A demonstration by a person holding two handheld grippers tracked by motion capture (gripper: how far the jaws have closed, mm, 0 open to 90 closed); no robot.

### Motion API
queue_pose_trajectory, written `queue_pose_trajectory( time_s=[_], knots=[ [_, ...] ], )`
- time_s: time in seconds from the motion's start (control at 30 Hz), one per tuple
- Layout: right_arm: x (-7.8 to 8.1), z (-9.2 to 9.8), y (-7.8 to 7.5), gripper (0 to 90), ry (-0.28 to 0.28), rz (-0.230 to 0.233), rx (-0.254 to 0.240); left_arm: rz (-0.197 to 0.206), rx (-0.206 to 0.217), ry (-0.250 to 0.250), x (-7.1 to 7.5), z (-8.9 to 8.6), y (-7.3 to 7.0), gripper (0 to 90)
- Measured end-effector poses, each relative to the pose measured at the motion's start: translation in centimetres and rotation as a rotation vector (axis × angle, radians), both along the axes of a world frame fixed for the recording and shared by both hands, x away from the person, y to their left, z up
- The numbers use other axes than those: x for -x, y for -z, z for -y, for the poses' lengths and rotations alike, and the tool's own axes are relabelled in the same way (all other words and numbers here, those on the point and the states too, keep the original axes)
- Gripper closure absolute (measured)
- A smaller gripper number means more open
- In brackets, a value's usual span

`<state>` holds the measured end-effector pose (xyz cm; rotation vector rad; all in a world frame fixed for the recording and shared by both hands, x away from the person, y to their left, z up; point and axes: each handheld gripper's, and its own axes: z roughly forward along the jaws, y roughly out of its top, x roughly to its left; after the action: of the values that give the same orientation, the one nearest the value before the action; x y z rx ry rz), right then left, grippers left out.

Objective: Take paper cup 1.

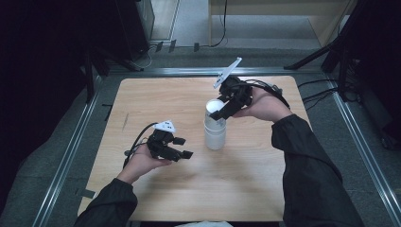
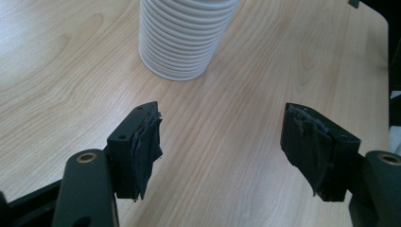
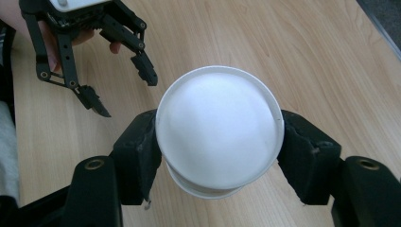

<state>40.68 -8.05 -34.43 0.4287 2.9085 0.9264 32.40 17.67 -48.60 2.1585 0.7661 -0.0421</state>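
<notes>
Right gripper view: right gripper (image 3: 218,156) pinches top white ribbed paper cup (image 3: 220,130) of stack (image 1: 215,128); left gripper (image 2: 222,151) spread, empty, near stack.

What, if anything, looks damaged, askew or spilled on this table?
Only the left hand-held gripper: the dark padding on its pads looks frayed and ragged at the edges. The stack of white paper cups stands upright, the top cup clamped squarely by the right hand-held gripper. Nothing spilled.
</notes>
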Motion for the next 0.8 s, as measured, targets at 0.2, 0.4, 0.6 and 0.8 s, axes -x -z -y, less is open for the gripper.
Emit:
queue_pose_trajectory(
  time_s=[0.2,0.4,0.6,0.8],
  knots=[
    [0.4,-0.1,-2.1,35.5,0.001,0.019,-0.011,-0.009,0.017,0.004,0.0,0.0,-0.2,26.2],
    [0.8,0.0,-3.6,35.6,0.01,0.024,-0.011,-0.008,0.02,0.009,0.0,-0.1,-0.2,25.8],
    [2.0,0.4,-5.4,35.7,0.004,0.038,-0.03,-0.008,0.027,0.014,0.0,-0.1,-0.3,25.5],
    [3.8,1.3,-6.1,35.8,-0.019,0.034,-0.05,-0.005,0.036,0.018,0.1,-0.1,-0.4,25.1]
  ],
)
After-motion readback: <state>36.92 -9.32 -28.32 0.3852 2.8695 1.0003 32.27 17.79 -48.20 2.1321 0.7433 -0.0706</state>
